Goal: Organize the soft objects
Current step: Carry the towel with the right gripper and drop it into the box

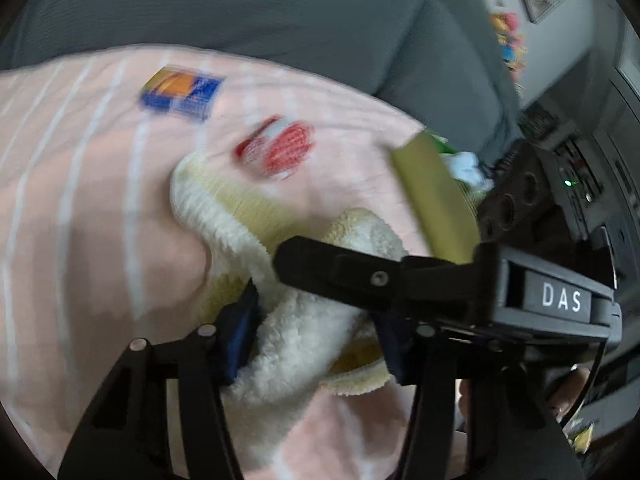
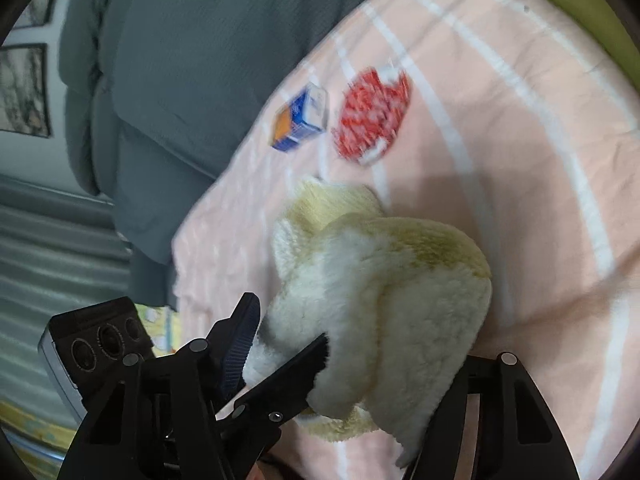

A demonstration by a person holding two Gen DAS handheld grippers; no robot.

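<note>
Both are folding the fluffy cream towel [image 1: 304, 332] on the pink striped bed [image 1: 80, 200]; the left hand-held gripper [image 1: 316, 344] pinches one edge; the right hand-held gripper [image 2: 352, 364] straddles the bundle, grip unclear; next, I'd guess, lay it flat.

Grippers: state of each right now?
Left gripper: shut on the fluffy yellow-white cloth.
Right gripper: also shut on the cloth, gripping a bunched fold.
</note>
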